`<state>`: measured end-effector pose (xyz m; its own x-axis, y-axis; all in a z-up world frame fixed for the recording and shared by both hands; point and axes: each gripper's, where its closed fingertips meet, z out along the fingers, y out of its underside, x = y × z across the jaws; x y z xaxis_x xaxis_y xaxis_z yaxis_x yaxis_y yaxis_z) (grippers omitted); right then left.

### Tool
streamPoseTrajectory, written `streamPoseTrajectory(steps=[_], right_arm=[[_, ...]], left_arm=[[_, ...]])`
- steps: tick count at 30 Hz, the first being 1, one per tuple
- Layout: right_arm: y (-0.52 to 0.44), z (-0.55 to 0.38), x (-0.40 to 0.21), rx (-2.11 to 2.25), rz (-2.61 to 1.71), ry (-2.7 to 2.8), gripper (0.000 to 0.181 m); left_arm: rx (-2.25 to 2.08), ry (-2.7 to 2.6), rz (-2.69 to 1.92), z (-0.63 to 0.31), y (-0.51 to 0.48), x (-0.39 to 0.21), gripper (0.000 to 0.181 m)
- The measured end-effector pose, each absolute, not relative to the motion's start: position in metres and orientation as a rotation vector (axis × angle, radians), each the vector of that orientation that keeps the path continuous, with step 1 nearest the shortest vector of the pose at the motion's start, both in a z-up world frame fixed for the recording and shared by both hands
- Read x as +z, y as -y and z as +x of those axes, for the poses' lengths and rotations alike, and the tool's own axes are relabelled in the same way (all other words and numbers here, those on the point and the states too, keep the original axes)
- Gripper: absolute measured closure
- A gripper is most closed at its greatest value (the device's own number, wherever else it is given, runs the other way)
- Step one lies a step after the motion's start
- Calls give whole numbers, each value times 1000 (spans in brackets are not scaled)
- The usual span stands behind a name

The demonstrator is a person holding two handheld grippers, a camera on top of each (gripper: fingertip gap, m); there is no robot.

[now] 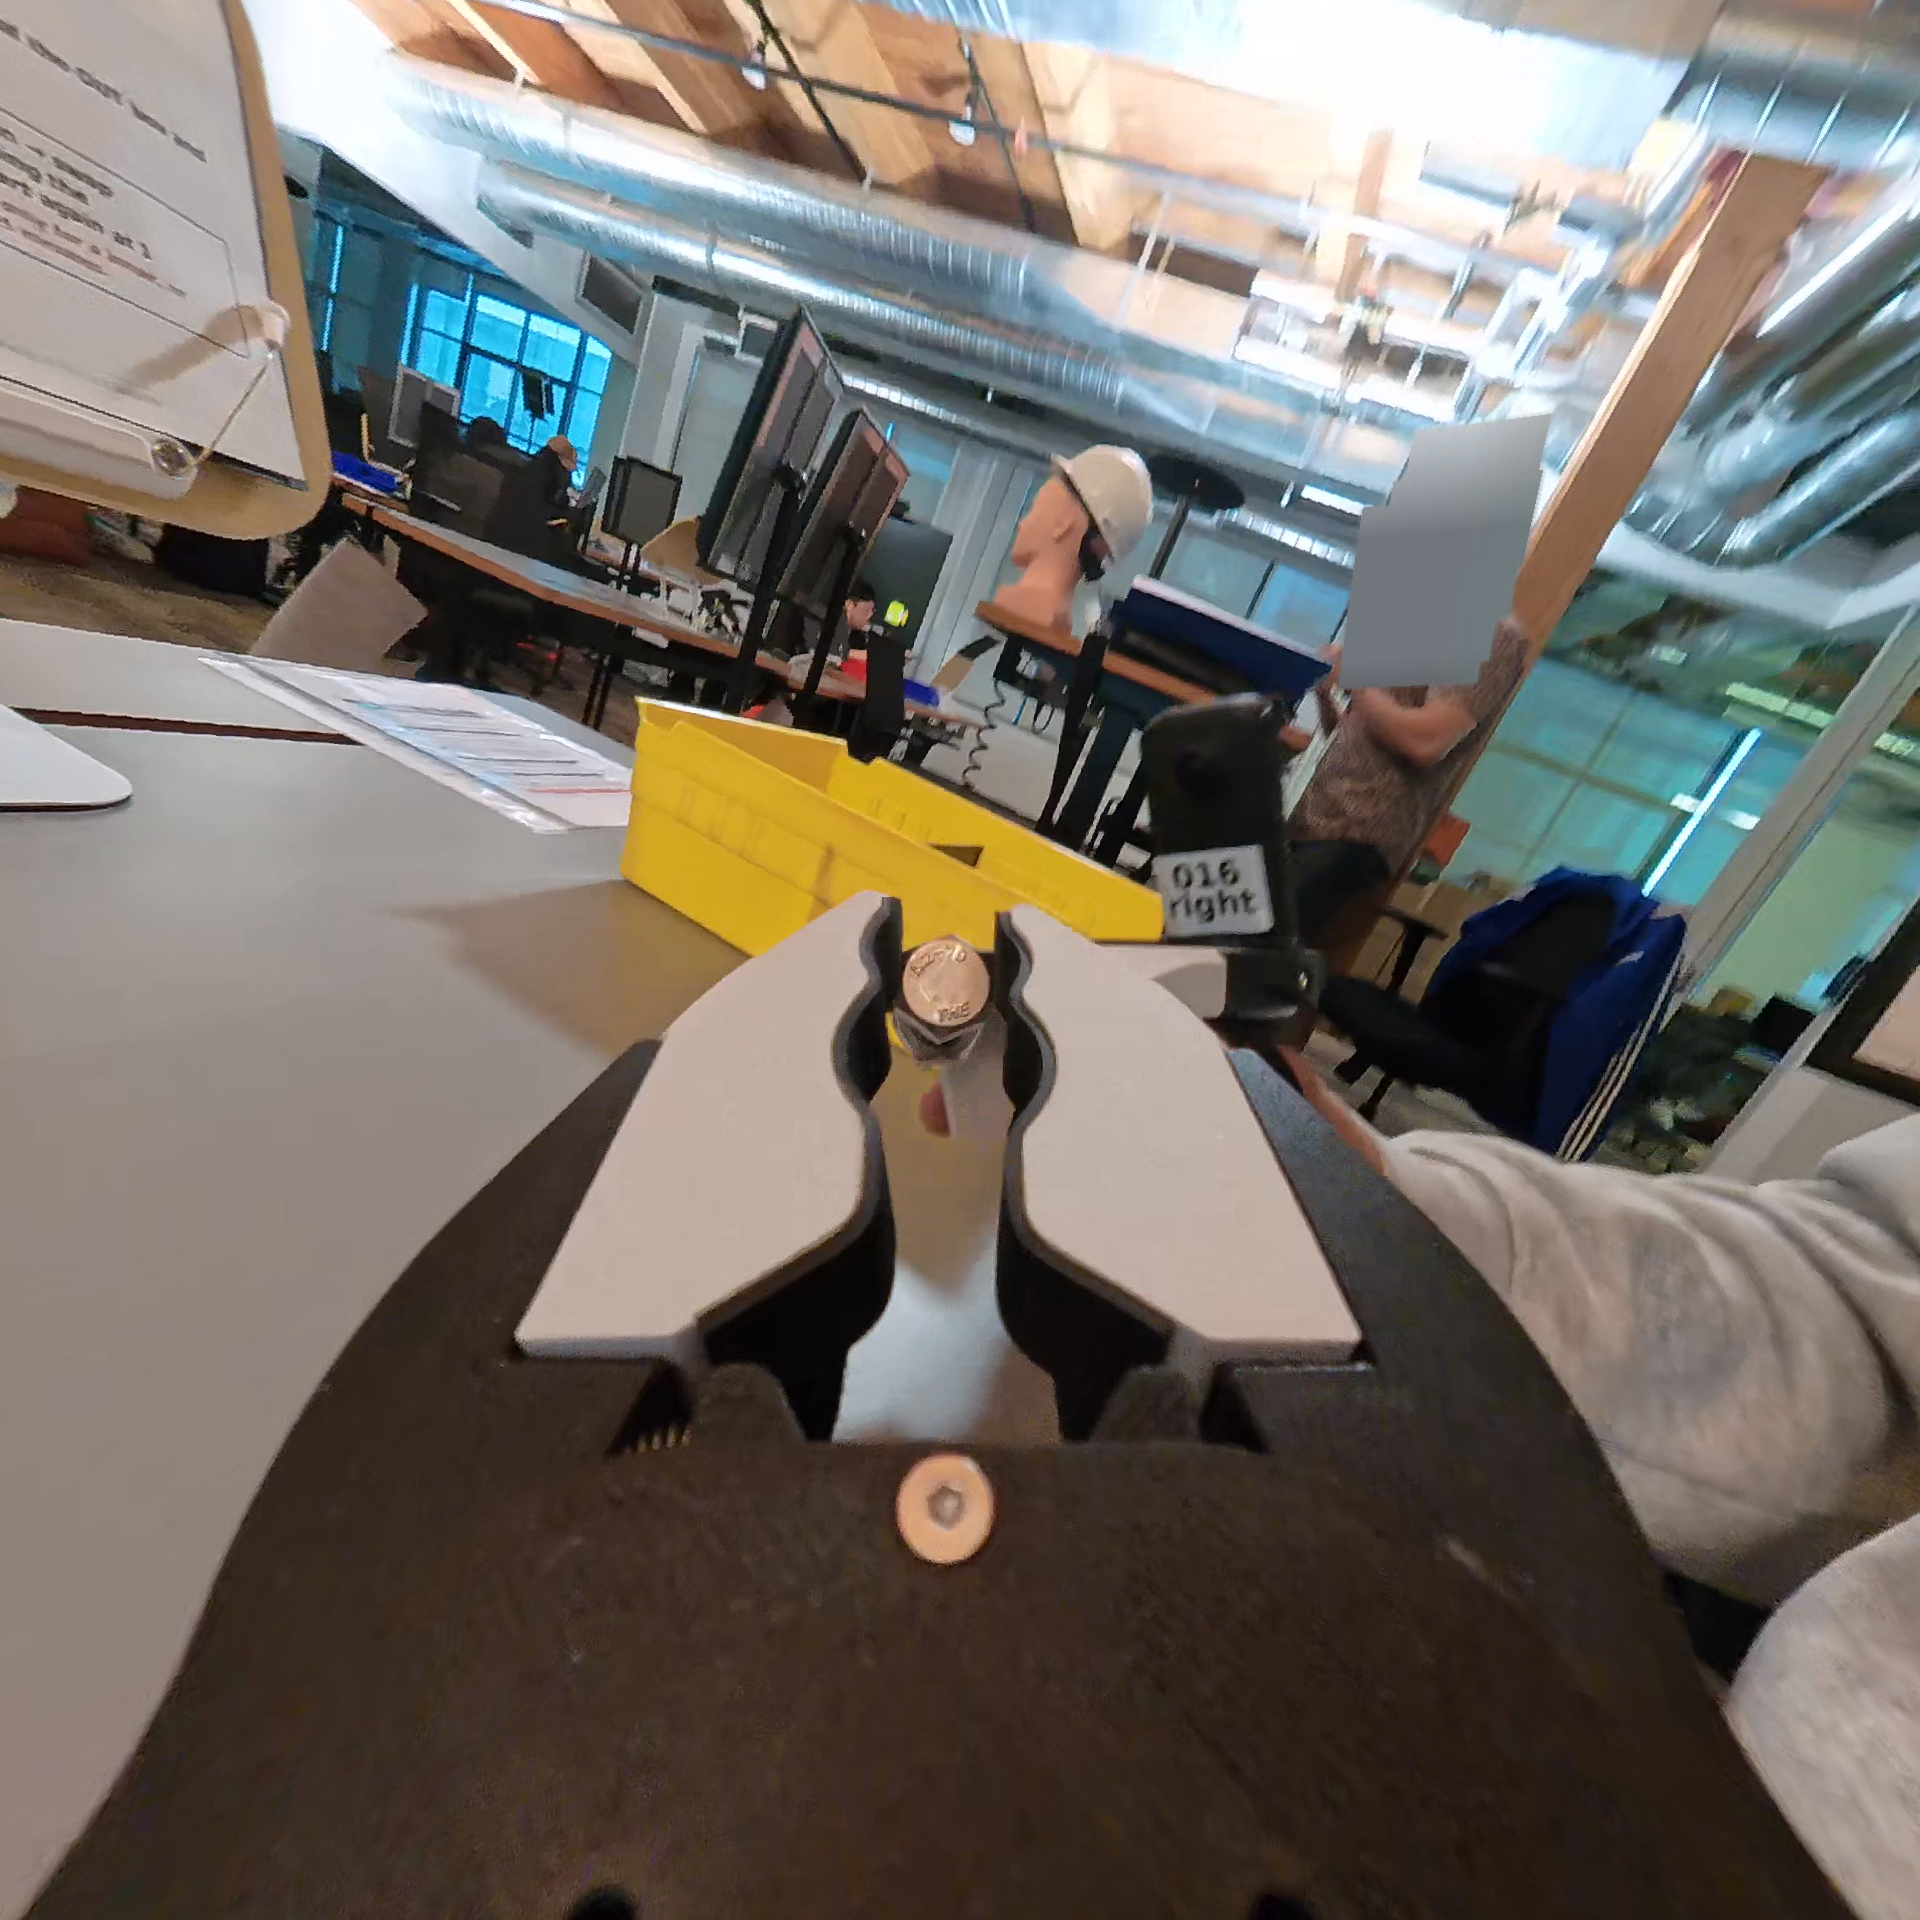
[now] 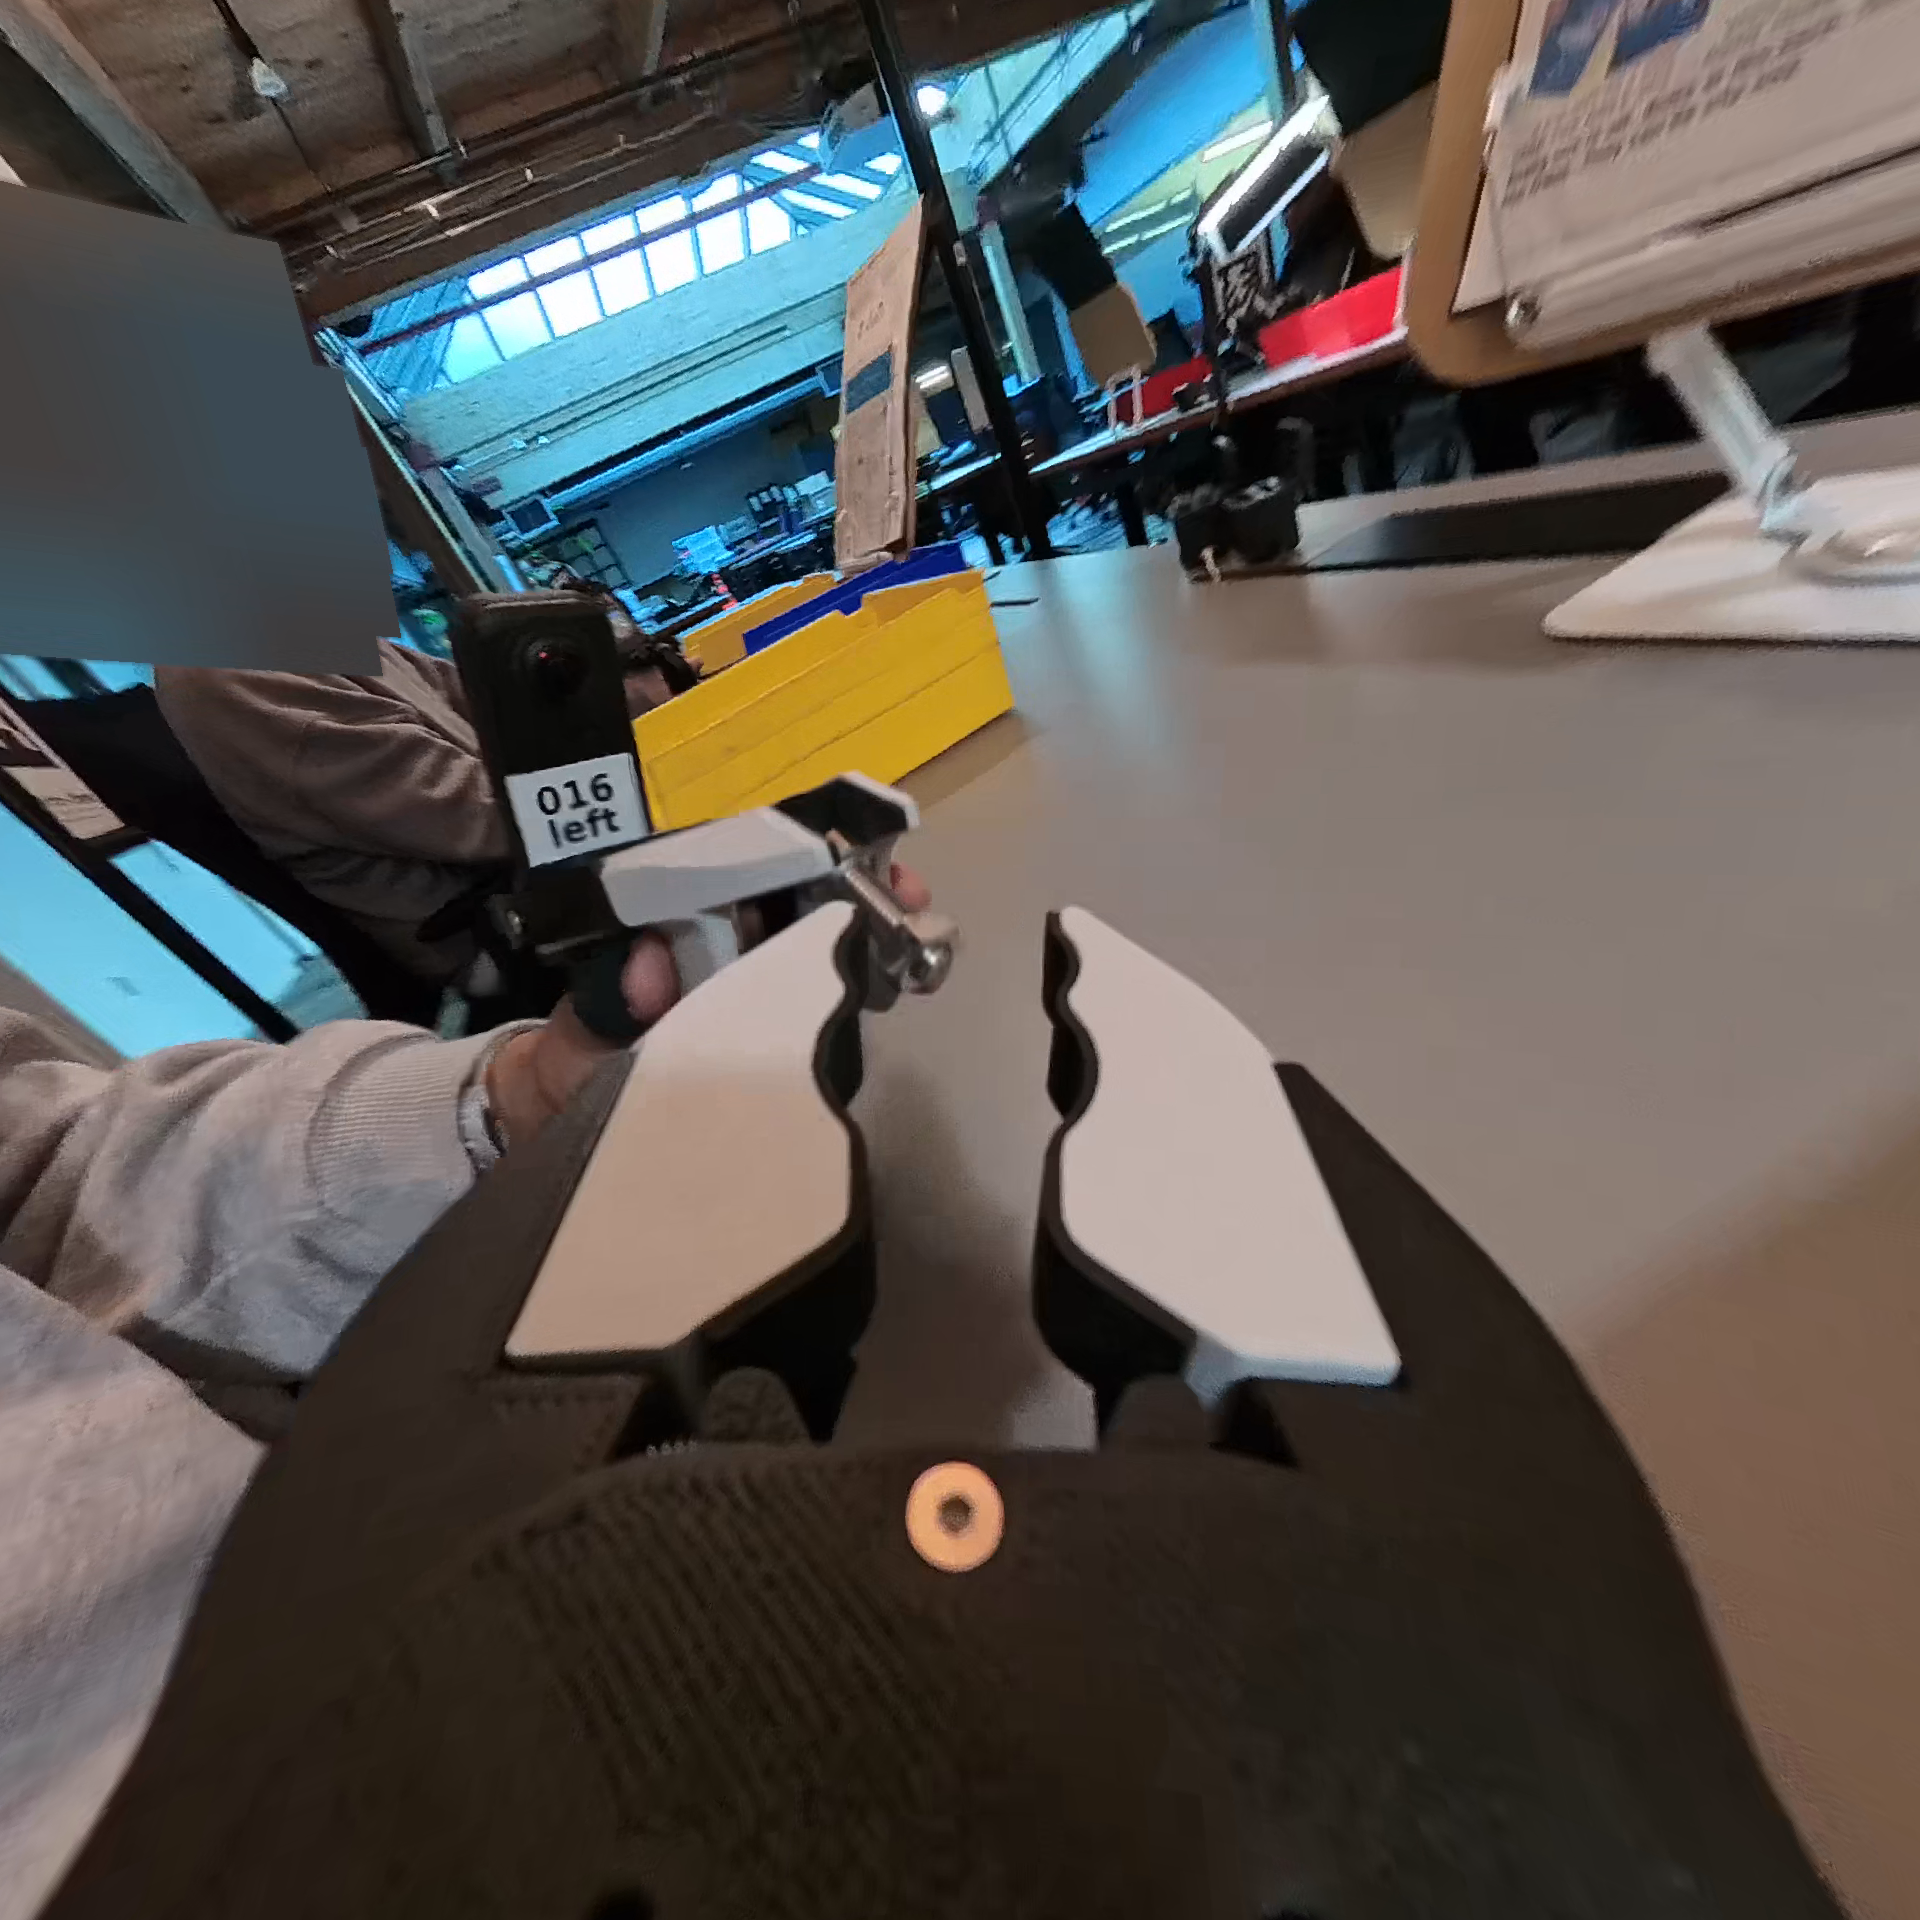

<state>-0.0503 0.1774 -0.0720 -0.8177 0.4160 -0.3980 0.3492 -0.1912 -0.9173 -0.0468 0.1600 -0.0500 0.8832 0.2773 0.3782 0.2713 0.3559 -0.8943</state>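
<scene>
My left gripper (image 1: 943,935) is shut on a silver hex-head bolt (image 1: 943,985), held near the fingertips with its head facing the camera, above the grey table (image 1: 260,1039). In the right wrist view the left gripper (image 2: 868,831) shows with the bolt (image 2: 902,935) sticking out toward my right gripper. My right gripper (image 2: 951,940) is open and empty, its left fingertip just beside the bolt's head. The right gripper's camera mount (image 1: 1221,831) shows behind the bolt in the left wrist view. A grey sleeve (image 1: 1662,1351) holds each tool.
A yellow bin (image 1: 831,842) stands on the table just beyond the grippers; it also shows in the right wrist view (image 2: 831,696) with a blue bin (image 2: 831,613) behind it. A monitor stand base (image 2: 1714,592) and a laminated sheet (image 1: 447,738) lie on the table. Less than 4 cm separates the two grippers' tips.
</scene>
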Motion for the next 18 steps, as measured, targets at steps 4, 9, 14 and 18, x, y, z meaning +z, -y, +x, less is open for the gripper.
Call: streamPoseTrajectory(steps=[4,9,14,18], right_arm=[[-166,-44,-77,2293,-990,2029,143],[-157,-37,-77,2236,-868,2069,149],[-159,-35,-67,2268,-804,2013,161],[-168,-37,-58,2344,-810,1948,167]], left_arm=[[-65,550,-1140,-50,-153,-43,165],[-143,555,-1097,-46,-154,-41,165],[-173,548,-1101,-41,-159,-43,165],[-188,548,-1106,-38,-161,-45,165]])
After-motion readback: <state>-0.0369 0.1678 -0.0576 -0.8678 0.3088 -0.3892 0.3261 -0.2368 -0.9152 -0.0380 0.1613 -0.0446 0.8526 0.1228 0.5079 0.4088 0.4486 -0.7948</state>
